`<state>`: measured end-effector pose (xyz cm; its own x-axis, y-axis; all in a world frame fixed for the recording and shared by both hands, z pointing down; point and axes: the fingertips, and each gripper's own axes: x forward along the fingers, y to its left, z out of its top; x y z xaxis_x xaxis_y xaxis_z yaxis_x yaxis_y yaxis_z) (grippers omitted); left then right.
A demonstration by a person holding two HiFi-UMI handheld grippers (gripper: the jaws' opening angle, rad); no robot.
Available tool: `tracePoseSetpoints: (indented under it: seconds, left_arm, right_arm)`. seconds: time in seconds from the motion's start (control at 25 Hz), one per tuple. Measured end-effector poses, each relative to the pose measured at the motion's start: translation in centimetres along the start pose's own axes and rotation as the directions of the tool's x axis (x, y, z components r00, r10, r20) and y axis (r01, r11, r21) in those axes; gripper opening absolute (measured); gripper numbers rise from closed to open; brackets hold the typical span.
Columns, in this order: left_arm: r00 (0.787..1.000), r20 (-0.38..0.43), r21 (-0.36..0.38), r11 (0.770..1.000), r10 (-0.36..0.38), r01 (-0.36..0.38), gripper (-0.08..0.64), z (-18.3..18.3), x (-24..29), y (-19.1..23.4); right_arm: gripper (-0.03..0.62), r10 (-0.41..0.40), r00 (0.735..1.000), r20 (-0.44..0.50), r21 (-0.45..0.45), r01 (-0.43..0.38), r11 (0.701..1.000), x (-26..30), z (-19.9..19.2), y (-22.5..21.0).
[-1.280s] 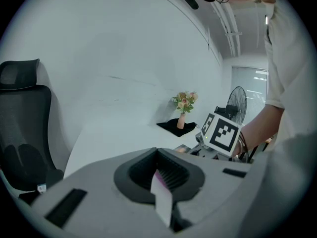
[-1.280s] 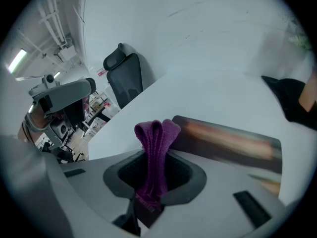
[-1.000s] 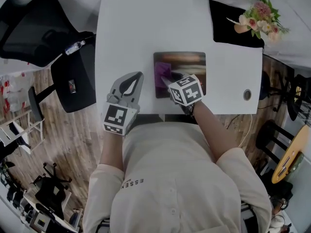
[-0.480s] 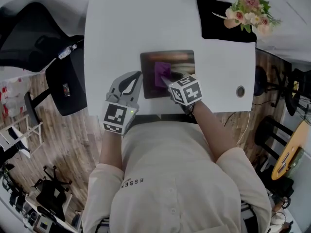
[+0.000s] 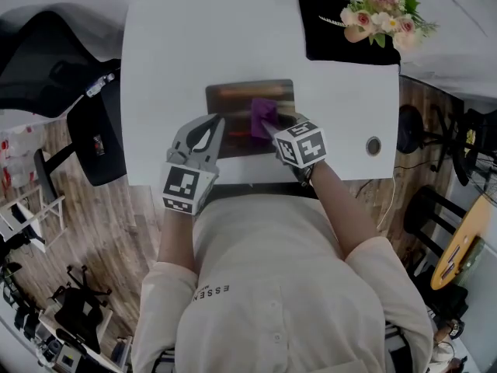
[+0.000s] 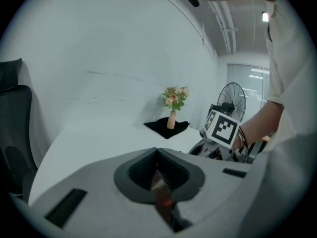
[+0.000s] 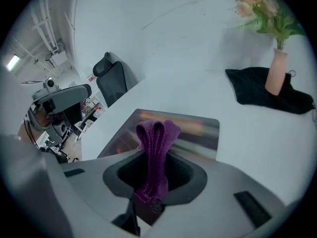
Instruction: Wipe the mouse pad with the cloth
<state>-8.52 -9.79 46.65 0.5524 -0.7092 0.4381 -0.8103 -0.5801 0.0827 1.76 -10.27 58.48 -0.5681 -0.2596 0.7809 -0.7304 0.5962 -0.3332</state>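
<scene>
The right gripper (image 5: 272, 132) has its jaws clenched on a folded purple knitted cloth (image 7: 154, 148), whose bunched loop sticks out past the jaw tips. In the head view the cloth lies at the centre of the frame, on the right-hand part of the dark, glossy rectangular mouse pad (image 5: 233, 99), which sits on the white table (image 5: 194, 45). The left gripper (image 5: 216, 124) has its jaws drawn together with nothing clearly gripped. Its tips lie over the pad's left part, and a thin brown sliver shows in the slit between them, probably the pad underneath.

The wipe appears to be under way. The likeliest trouble is the pad skating across the smooth table if the left gripper's tips are not really pressing it down. The cloth is pinched only by a narrow fold, so drag on the pad could tug it loose. If the loop folds back, the hard jaw edges could scrape the pad. The pink vase of flowers (image 5: 380, 10) at the upper right stands well apart and is a risk only on a very long stroke.
</scene>
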Motion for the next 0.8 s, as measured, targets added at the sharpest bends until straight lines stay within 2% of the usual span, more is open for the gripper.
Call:
tracePoseSetpoints:
  seconds: [0.6,0.8]
  left_arm:
    - [1.0,0.01,0.017,1.0,0.001,-0.001,0.002,1.1,2.3,-3.1]
    - [1.0,0.019,0.027,1.0,-0.016,0.016,0.002,1.5,2.6,-3.7]
  right_arm:
    - [0.101,-0.083,0.996,0.01,0.031,0.083,0.996,-3.7,-2.0,-6.3]
    - [0.101,-0.143,0.99,0.004,0.062,0.142,0.988,-5.0,-2.7,-8.3]
